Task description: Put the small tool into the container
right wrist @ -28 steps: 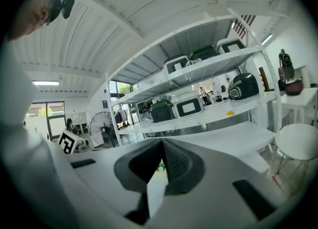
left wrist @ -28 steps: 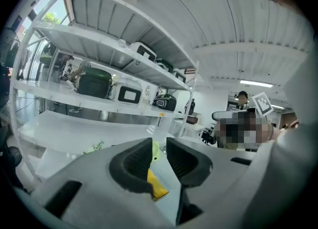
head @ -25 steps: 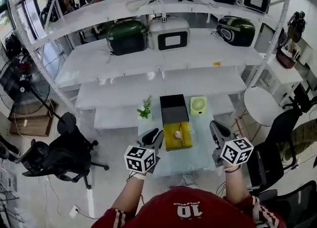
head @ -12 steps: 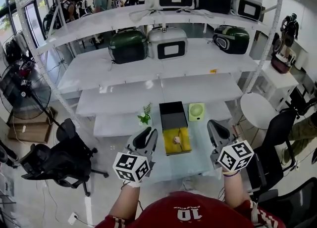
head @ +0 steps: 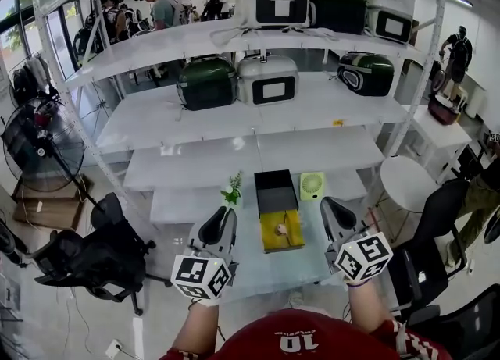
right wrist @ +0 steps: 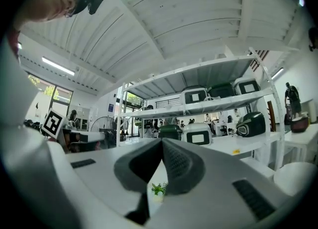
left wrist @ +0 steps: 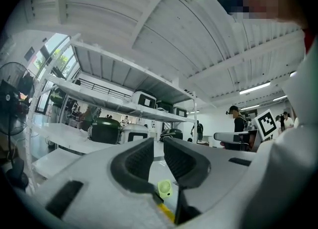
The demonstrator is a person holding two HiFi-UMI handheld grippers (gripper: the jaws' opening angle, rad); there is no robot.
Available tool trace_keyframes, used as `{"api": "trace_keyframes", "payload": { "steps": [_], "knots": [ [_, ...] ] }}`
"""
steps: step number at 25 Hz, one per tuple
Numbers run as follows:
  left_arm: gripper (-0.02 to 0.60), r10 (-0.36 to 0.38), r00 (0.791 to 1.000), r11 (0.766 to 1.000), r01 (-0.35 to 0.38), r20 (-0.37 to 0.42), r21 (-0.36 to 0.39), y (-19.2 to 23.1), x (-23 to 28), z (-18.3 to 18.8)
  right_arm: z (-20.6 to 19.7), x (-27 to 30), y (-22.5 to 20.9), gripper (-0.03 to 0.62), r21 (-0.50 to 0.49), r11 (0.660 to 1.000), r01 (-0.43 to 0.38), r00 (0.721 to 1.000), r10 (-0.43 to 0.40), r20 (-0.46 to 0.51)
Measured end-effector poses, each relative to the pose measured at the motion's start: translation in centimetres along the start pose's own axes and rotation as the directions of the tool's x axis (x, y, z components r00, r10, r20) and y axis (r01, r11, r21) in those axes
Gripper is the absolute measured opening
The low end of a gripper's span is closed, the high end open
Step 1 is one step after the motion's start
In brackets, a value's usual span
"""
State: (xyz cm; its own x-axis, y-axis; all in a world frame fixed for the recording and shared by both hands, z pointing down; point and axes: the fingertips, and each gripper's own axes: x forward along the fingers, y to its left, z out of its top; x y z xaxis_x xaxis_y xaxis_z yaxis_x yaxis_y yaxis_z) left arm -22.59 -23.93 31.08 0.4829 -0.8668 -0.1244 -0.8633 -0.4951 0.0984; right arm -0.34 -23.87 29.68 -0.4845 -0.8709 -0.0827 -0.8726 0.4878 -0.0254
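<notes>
On the small table lies a yellow tray point(head: 281, 240) with a small pale tool point(head: 281, 229) on it. Just behind it stands the black box container point(head: 275, 188). My left gripper point(head: 221, 223) point(left wrist: 158, 142) hovers left of the tray and points up and forward. Its jaws are closing, with a narrow gap and nothing between them. To the right of the tray my right gripper point(head: 332, 210) point(right wrist: 162, 143) is held shut and empty, its jaw tips touching. Both are apart from the tool.
A small green fan point(head: 312, 186) point(left wrist: 164, 188) sits right of the container, and a little potted plant point(head: 231, 187) point(right wrist: 159, 189) to its left. White shelving point(head: 258, 108) with green and white cases rises behind the table. Black office chairs point(head: 94, 249) stand on both sides.
Both grippers have drawn back from the table toward me, their marker cubes lower in the head view. The tool, tray and container have not moved.
</notes>
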Motion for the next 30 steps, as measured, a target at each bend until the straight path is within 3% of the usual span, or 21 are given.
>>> {"api": "trace_keyframes", "payload": {
  "steps": [13, 30],
  "knots": [
    [0.05, 0.047, 0.999, 0.999, -0.047, 0.02, -0.013, -0.7, -0.5, 0.9, 1.5, 0.2, -1.8, 0.006, 0.001, 0.999, -0.039, 0.999, 0.039, 0.017],
    [0.006, 0.097, 0.995, 0.995, -0.097, 0.031, -0.005, -7.8, -0.7, 0.7, 2.0, -5.8, -5.6, 0.006, 0.043, 0.996, -0.075, 0.997, 0.074, 0.012]
  ]
}}
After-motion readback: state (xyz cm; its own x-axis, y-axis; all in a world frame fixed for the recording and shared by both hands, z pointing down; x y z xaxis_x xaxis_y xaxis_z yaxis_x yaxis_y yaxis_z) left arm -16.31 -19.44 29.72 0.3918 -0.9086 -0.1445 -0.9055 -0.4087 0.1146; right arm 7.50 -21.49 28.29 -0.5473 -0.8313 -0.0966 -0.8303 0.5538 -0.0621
